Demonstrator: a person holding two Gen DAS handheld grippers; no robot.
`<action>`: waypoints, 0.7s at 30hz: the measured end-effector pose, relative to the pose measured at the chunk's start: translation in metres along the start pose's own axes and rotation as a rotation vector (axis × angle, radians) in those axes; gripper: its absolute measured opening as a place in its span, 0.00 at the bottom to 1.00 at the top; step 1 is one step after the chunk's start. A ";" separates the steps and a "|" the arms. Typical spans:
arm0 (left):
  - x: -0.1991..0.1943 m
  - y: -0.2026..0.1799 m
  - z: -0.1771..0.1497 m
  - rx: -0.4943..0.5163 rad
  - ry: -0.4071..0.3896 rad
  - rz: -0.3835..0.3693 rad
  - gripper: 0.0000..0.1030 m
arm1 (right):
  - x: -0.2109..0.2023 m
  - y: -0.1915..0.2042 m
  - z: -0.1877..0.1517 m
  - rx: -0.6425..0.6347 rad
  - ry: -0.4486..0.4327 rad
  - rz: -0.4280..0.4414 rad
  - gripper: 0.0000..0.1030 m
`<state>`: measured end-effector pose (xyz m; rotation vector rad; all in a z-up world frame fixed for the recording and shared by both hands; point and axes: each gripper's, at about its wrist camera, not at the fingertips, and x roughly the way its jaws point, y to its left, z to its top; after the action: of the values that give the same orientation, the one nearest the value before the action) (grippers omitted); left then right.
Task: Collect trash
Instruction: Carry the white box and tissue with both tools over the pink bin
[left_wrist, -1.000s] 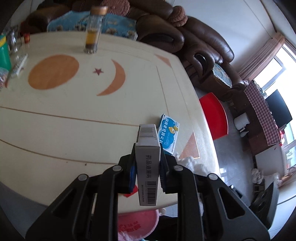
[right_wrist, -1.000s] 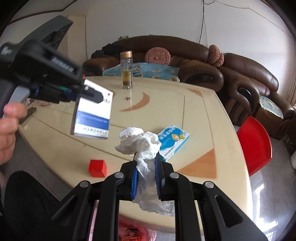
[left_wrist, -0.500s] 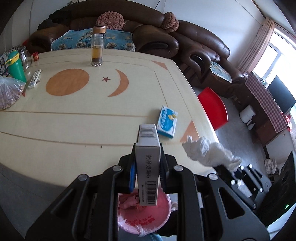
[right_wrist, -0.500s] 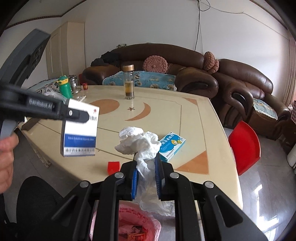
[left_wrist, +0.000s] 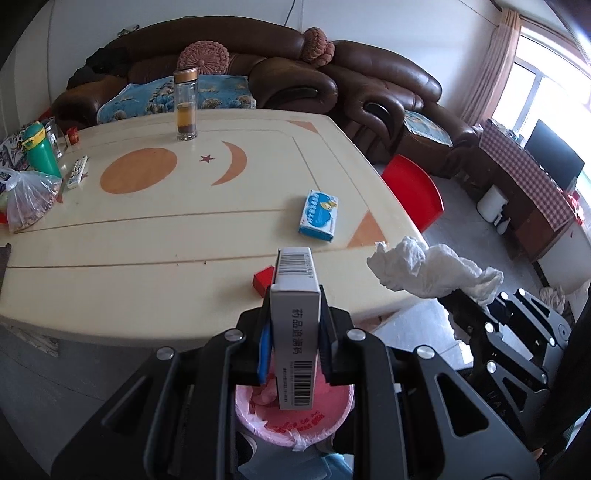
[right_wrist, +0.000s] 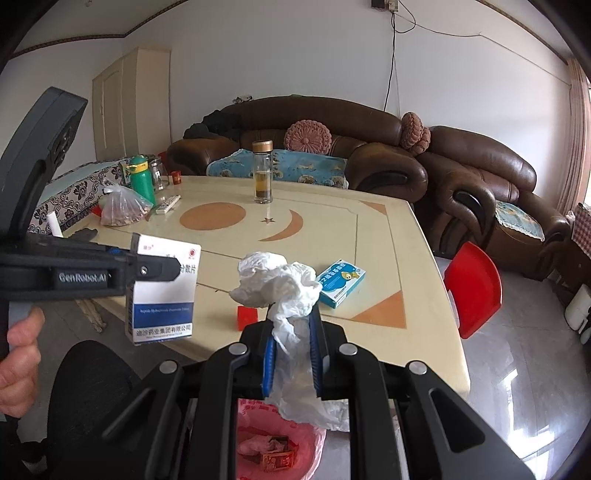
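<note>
My left gripper (left_wrist: 294, 321) is shut on a white and blue medicine box (left_wrist: 295, 317), held on edge above a bin lined with a pink bag (left_wrist: 295, 419). In the right wrist view that box (right_wrist: 162, 291) hangs off the table's near edge. My right gripper (right_wrist: 291, 332) is shut on a crumpled white tissue (right_wrist: 279, 284), also above the pink-bagged bin (right_wrist: 280, 450), which holds some scraps. From the left wrist view the tissue (left_wrist: 424, 271) shows to the right. A blue medicine box (left_wrist: 318, 216) and a small red cube (left_wrist: 263, 278) lie on the cream table (left_wrist: 147, 236).
On the table stand a glass bottle (left_wrist: 185, 107), a green bottle (left_wrist: 38, 151), a remote (left_wrist: 77, 171) and a bag of nuts (left_wrist: 27, 199). A red stool (left_wrist: 415, 192) is at the table's right side, with brown sofas (right_wrist: 369, 147) behind. A person's hand (right_wrist: 18, 358) grips the left tool.
Both grippers have drawn back from over the table toward its near edge, bringing the pink-bagged bin into view below them. Each keeps its grip: box in the left, tissue in the right.
</note>
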<state>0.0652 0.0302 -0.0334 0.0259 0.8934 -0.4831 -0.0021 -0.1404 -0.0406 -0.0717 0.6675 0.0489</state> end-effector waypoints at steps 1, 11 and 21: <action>-0.001 -0.002 -0.003 0.007 0.001 0.001 0.20 | -0.005 0.002 -0.002 0.001 -0.001 0.002 0.15; -0.009 -0.019 -0.034 0.065 0.024 0.008 0.20 | -0.026 0.012 -0.025 0.007 0.017 0.011 0.15; 0.014 -0.020 -0.073 0.106 0.105 0.008 0.20 | -0.023 0.020 -0.059 0.029 0.082 0.028 0.15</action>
<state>0.0099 0.0225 -0.0863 0.1522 0.9701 -0.5252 -0.0575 -0.1264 -0.0739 -0.0362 0.7510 0.0634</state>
